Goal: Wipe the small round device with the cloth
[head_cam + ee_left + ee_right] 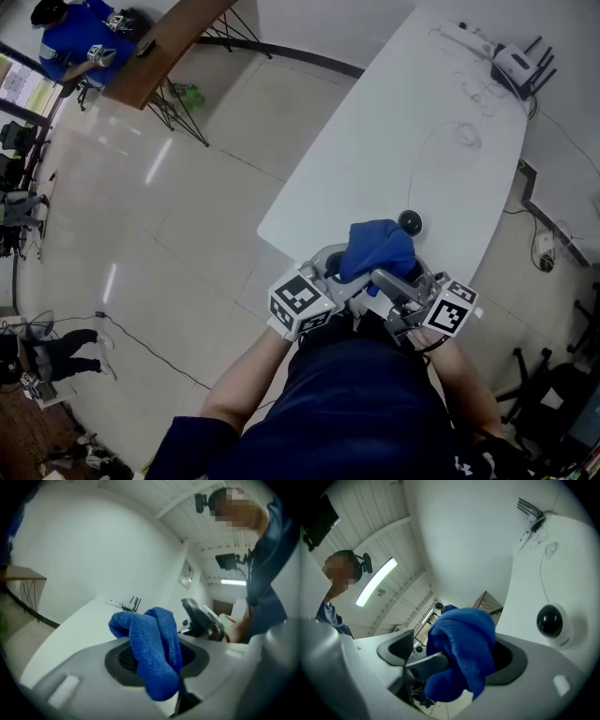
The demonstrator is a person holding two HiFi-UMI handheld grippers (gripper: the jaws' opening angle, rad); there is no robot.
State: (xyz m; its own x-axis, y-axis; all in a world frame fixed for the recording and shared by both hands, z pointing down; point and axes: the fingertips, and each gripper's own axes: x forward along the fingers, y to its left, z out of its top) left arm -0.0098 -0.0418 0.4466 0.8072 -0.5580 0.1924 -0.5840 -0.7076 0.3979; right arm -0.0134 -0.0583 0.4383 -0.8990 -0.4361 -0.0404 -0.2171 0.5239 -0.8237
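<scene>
Overhead, we see a long white table [394, 122] on a glossy pale floor [187, 187]. The small round device [410, 222], black, sits near the table's near end. Just in front of it our forearms bend inward and the grippers meet. Our left gripper [330, 281] is clamped on the bunched blue cloth [375, 248]. Our right gripper [405, 292] gapes wide around that cloth without pressing it. Only the head and right gripper views catch the device. The head view alone shows a person in blue [70, 37], well apart from it.
</scene>
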